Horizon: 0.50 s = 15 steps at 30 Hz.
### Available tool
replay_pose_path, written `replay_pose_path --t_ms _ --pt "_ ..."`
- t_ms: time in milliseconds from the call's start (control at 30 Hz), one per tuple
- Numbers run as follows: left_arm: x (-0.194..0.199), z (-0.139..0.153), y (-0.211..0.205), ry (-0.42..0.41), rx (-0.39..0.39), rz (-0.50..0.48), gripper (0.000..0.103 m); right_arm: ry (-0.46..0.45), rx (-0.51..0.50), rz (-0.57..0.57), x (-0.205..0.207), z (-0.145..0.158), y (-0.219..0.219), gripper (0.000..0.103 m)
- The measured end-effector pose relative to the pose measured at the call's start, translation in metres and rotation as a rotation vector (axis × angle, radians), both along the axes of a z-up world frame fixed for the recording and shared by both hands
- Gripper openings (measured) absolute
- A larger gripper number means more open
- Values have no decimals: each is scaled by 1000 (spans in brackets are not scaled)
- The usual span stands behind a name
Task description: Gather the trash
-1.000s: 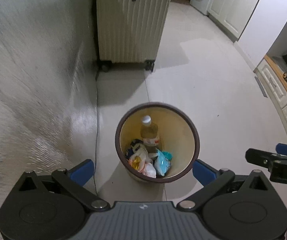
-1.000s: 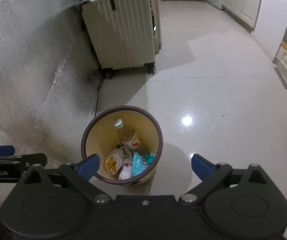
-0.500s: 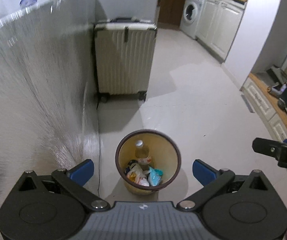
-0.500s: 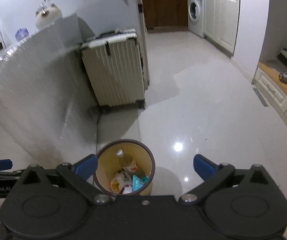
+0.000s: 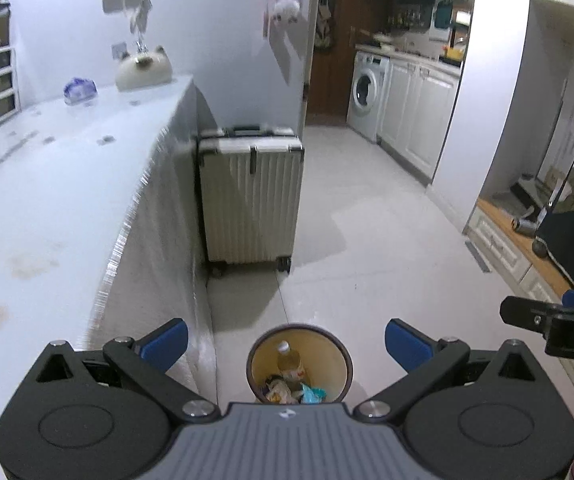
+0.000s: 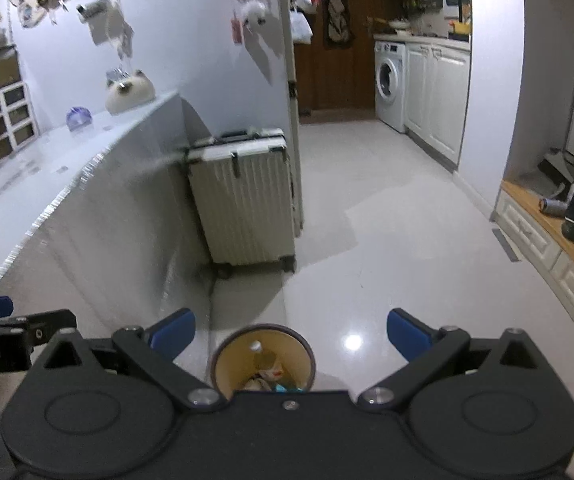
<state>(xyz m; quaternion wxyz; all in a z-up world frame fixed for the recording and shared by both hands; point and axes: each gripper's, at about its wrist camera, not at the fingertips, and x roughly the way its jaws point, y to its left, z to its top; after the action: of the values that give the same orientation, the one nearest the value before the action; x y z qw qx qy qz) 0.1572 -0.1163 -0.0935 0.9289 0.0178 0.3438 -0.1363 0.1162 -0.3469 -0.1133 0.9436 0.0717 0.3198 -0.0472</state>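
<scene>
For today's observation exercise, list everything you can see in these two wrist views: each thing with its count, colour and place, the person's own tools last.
Trash bin: one, brown rim, floor below grippers.
Plastic bottle: one, clear, inside bin.
Wrappers: several, mixed colours, bin bottom.
Suitcase: one, cream, beside counter.
Counter: one, white, left.
Washing machine: one, white, far kitchen.
Cabinets: white, beside washer.
Left gripper: open, blue pads.
Right gripper: open, blue pads.

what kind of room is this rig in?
Most likely a home: a tiled open area leading into a kitchen or laundry nook. A washing machine sits beside white cabinets, a ribbed suitcase stands by a counter, and a waste bin stands on the floor.
</scene>
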Motion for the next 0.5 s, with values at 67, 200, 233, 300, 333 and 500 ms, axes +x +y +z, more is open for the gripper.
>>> replay_pose_path --t_ms 67,200,233,300,333,500 --pt "-11 10 6 -17 3 2 103 -18 -3 12 -10 10 5 103" --pt "-33 26 16 -41 17 6 103 -49 -10 20 -33 28 16 103" --pt "-40 29 19 -43 15 7 103 -54 -12 23 -39 32 19 103" --pt "-50 33 24 -37 12 17 103 -57 -16 28 -50 37 25 103" --pt "-54 35 26 -31 18 28 103 -59 -17 28 -55 40 28 103" --pt "-83 47 43 -56 45 67 103 -64 -20 44 -78 53 41 103"
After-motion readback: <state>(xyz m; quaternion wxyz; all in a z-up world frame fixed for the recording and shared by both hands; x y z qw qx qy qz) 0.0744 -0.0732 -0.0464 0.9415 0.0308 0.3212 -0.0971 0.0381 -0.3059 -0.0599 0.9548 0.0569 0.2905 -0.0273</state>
